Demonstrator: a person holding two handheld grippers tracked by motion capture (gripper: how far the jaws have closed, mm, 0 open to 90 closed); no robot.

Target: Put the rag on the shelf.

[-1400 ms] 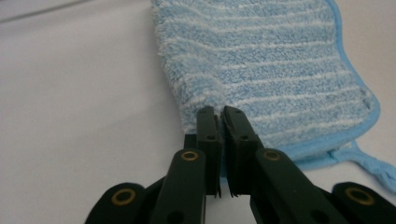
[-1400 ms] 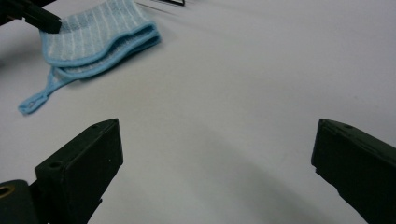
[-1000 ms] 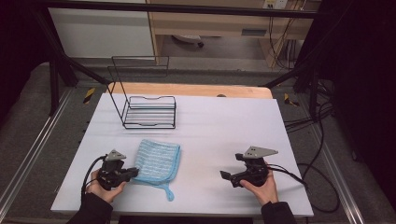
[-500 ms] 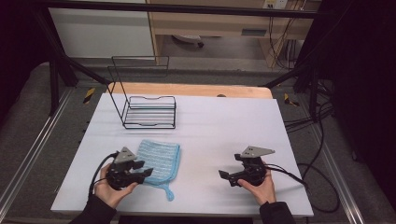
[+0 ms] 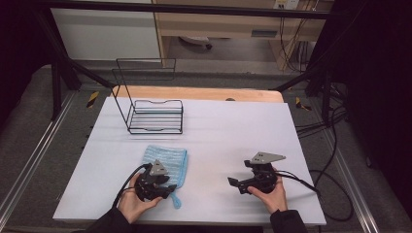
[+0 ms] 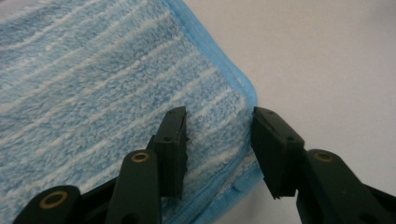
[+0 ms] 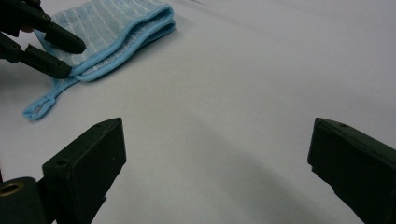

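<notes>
A folded light-blue striped cloth (image 5: 165, 159) lies on the white table (image 5: 233, 131), left of centre near the front edge. My left gripper (image 5: 169, 188) rests low at its near right corner, pointing right. In the left gripper view the jaws (image 6: 219, 140) stand apart astride that corner of the cloth (image 6: 93, 93), and the pads do not press on it. They have just been closing a little after opening. My right gripper (image 5: 237, 186) sits at the front right, pointing left, wide open (image 7: 217, 154) over bare table. It sees the cloth (image 7: 112, 23) and the left gripper (image 7: 72, 58) farther off.
A black wire rack (image 5: 155, 116) stands at the back left of the table. The cloth's hanging loop (image 5: 177, 201) trails toward the front edge. Cables run from both grippers, and more lie on the floor to the right.
My left gripper has slid right, onto the cloth's near right corner, and its jaws have gone from shut to apart. The right gripper has stayed where it was.
</notes>
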